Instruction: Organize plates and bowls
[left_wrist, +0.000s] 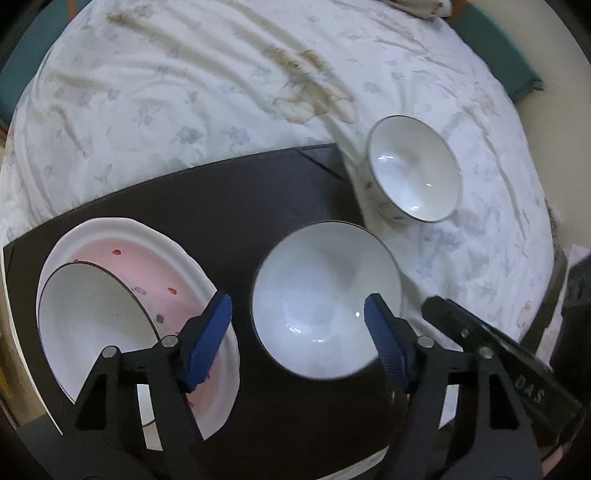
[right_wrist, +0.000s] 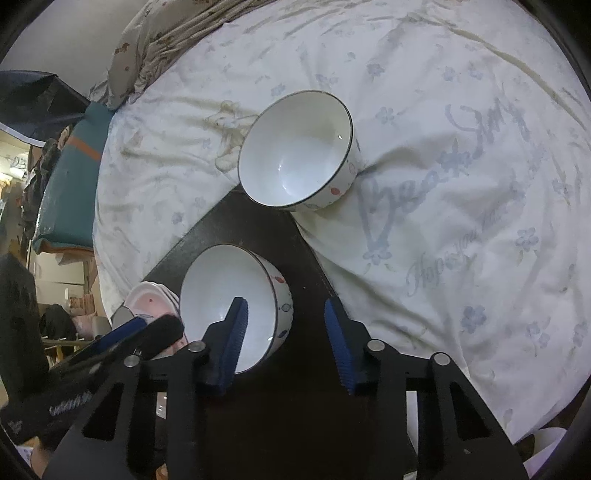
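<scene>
one bowl (left_wrist: 96, 325) is already sitting on the plates (left_wrist: 177, 280) at the left; the middle bowl (left_wrist: 327, 301) and far-right bowl (left_wrist: 415, 170) are still waiting. the left gripper (left_wrist: 297, 341) and right gripper (right_wrist: 284, 341) are hanging apart, gripping nothing.

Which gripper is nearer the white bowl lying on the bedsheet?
Right, judging by the views. The right gripper sits at the dark board's edge below the white bowl; the left gripper hovers over another bowl, further off.

Left hand-held gripper (left_wrist: 297, 341), right hand-held gripper (right_wrist: 282, 341): black frames, ribbed blue pads, silver pins.
</scene>
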